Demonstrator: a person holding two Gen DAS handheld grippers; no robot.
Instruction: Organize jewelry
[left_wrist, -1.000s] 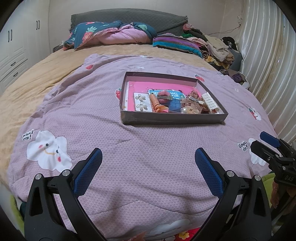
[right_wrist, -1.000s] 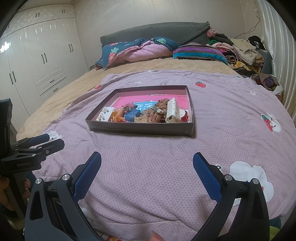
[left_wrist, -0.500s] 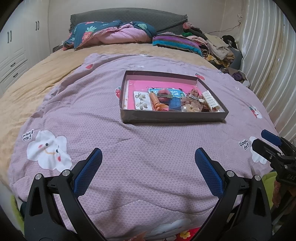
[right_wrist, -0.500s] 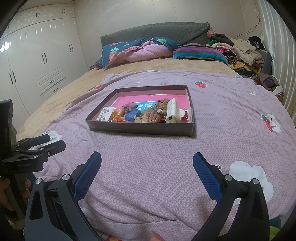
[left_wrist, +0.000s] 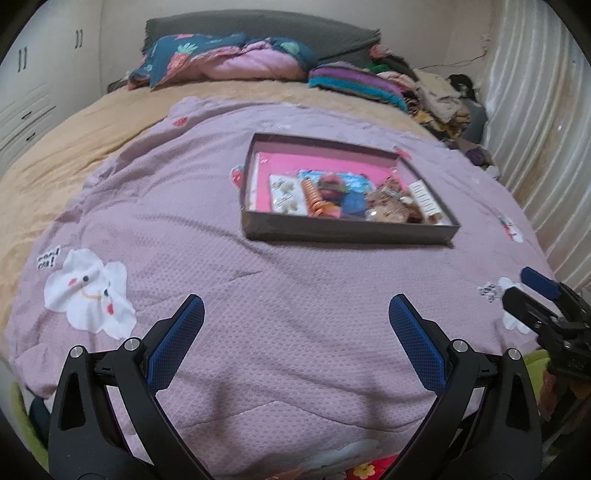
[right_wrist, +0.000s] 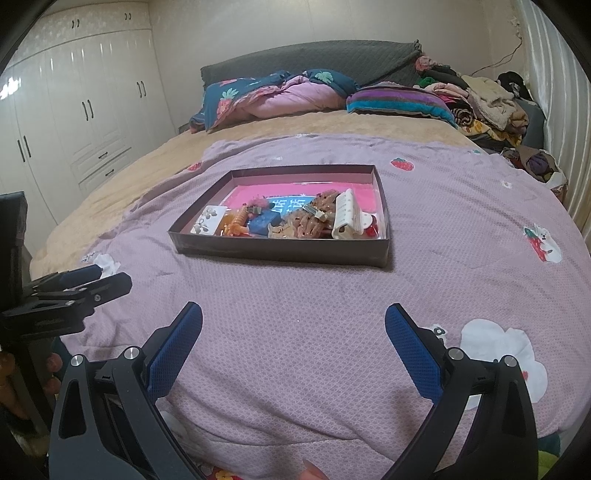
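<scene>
A shallow dark box (left_wrist: 347, 230) with a pink floor sits on the purple quilt (left_wrist: 221, 258) in the middle of the bed; it also shows in the right wrist view (right_wrist: 280, 251). It holds several hair clips and trinkets: a white claw clip (right_wrist: 345, 218), an orange spiral clip (left_wrist: 314, 197), a card of small earrings (left_wrist: 282, 194), brown clips (right_wrist: 306, 225). My left gripper (left_wrist: 295, 325) is open and empty above the quilt's near end. My right gripper (right_wrist: 293, 325) is open and empty, also short of the box.
Pillows and folded bedding (right_wrist: 280, 98) lie at the headboard. A heap of clothes (right_wrist: 491, 107) sits at the back right by the curtain (left_wrist: 535, 110). White wardrobes (right_wrist: 74, 122) stand to the left. A tan blanket (left_wrist: 74, 147) covers the bed's left side.
The left wrist view has shifted slightly, so the box sits a little lower and more to the right; the picture is blurred. The right gripper has barely moved. Both stay open.
</scene>
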